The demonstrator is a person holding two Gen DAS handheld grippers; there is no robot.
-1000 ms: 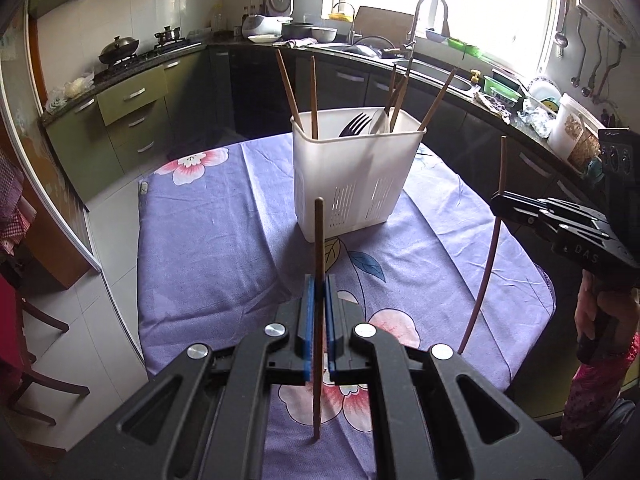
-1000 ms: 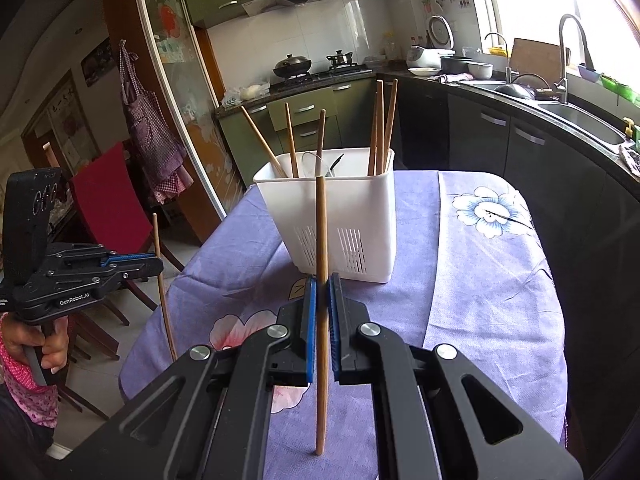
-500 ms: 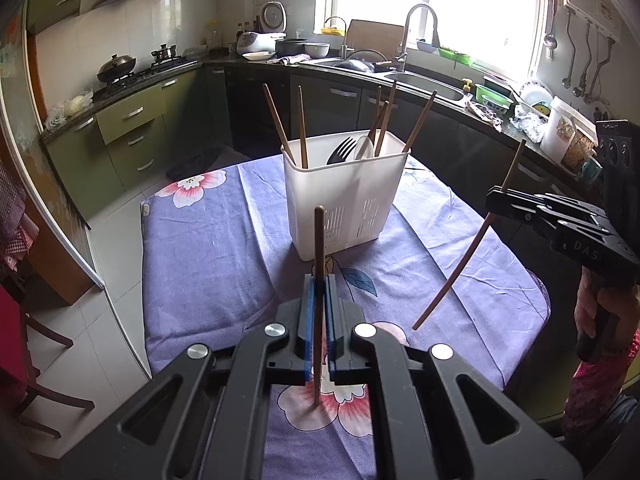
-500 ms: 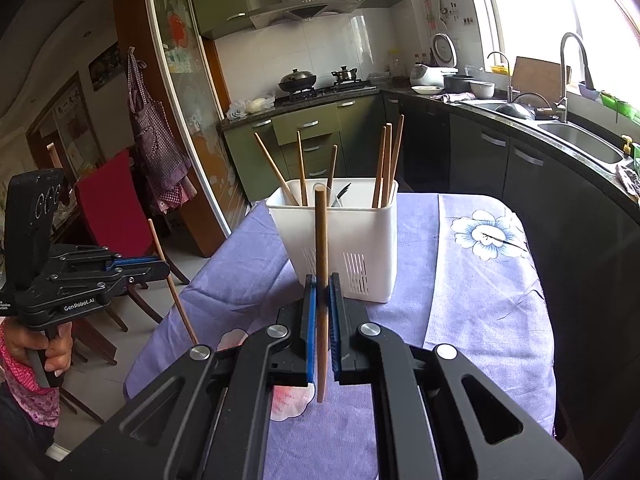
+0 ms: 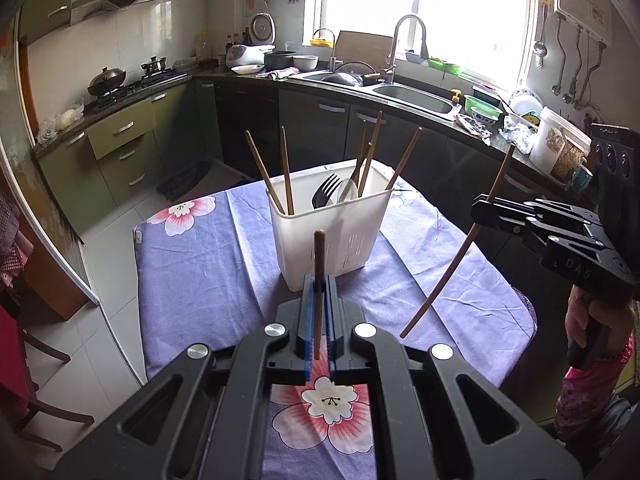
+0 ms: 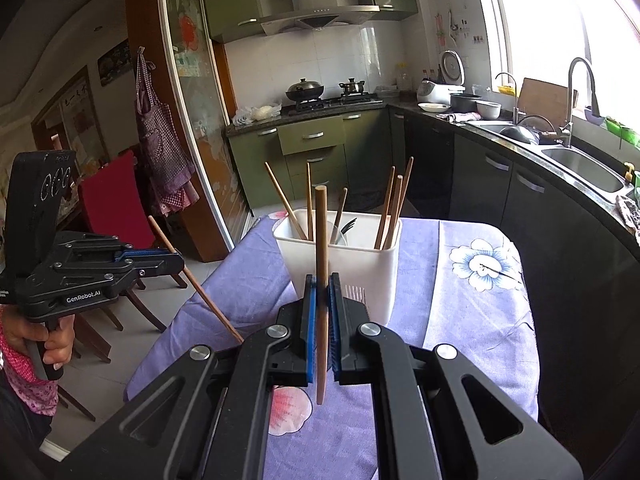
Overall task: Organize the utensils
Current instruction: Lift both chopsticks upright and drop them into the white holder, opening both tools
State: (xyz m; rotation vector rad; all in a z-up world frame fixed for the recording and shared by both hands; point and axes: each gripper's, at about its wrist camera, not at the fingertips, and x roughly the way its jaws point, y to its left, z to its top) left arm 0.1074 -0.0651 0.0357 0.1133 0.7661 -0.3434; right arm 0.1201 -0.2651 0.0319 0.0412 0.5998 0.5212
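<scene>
In the left wrist view, a brown chopstick (image 5: pixel 319 280) is clamped upright between the blue pads of the left gripper (image 5: pixel 318 312), its top seen against the front wall of the white utensil holder (image 5: pixel 332 236). The holder is stood on a purple flowered tablecloth (image 5: pixel 200 264), and several chopsticks, a black fork (image 5: pixel 326 194) and a pale spoon (image 5: pixel 347 191) are held in it. To the right, the right gripper (image 5: pixel 486 210) is seen from the side, closed on a second chopstick (image 5: pixel 460 248) that is tilted, its lower end hung above the cloth, apart from the holder. In the right wrist view, that second chopstick (image 6: pixel 321 292) is gripped nearly upright between the pads of the right gripper (image 6: pixel 321 320), in front of the holder (image 6: pixel 340 264). At the left, the left gripper (image 6: pixel 172 262) is shown clenched on its slanted chopstick (image 6: pixel 196 276), beside the table edge. A red chair (image 6: pixel 116 204) is seen behind it.
</scene>
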